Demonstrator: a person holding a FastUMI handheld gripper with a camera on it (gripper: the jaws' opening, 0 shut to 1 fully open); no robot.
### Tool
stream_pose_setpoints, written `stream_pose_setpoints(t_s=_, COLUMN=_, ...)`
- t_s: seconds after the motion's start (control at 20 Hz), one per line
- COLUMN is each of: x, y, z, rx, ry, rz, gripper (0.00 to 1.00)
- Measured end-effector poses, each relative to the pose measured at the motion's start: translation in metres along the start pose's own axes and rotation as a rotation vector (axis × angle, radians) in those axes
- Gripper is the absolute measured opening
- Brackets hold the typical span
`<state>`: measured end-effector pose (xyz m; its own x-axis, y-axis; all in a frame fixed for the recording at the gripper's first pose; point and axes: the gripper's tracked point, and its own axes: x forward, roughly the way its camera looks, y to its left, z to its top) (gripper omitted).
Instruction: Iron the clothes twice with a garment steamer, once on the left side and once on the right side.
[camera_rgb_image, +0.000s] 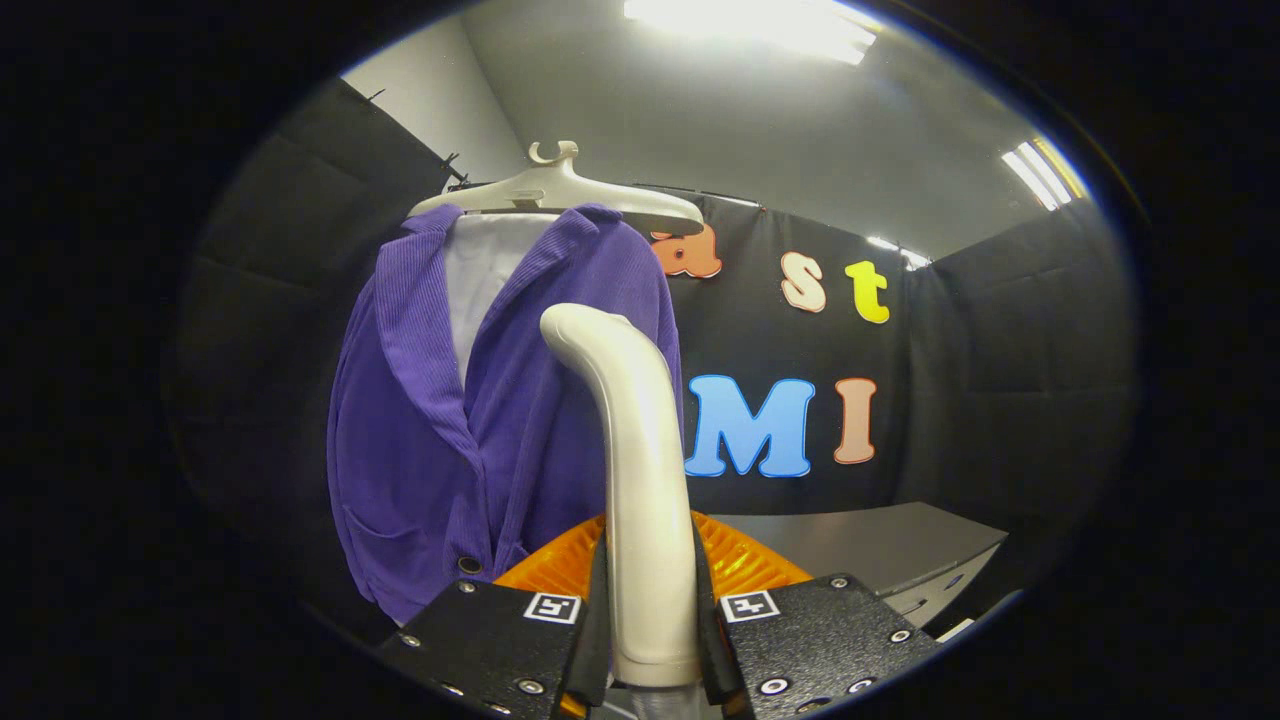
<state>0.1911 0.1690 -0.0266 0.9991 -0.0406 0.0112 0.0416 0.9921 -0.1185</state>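
A purple corduroy jacket (440, 420) hangs on a cream hanger (560, 190) over a white inner garment (480, 280), ahead and to the left of the fingers. My gripper (650, 620) is shut on the cream handle of the garment steamer (635, 470), which rises upright between the two black fingers (500, 640). The steamer's curved top bends toward the jacket's right half and stands in front of it. An orange part of the steamer (740, 565) shows behind the fingers. Whether the head touches the cloth cannot be told.
A grey table (880, 545) stands to the right beyond the fingers, against the black booth wall (1000, 400). Ceiling lights (750, 25) glow overhead.
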Motion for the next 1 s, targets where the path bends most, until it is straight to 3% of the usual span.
stream_pose_setpoints(t_s=0.15, x=-0.006, y=0.003, z=-0.023, rx=0.014, ry=0.052, rz=0.001, gripper=0.36)
stream_pose_setpoints(t_s=1.0, x=-0.048, y=0.025, z=-0.149, rx=-0.179, ry=0.206, rz=0.092, gripper=0.36)
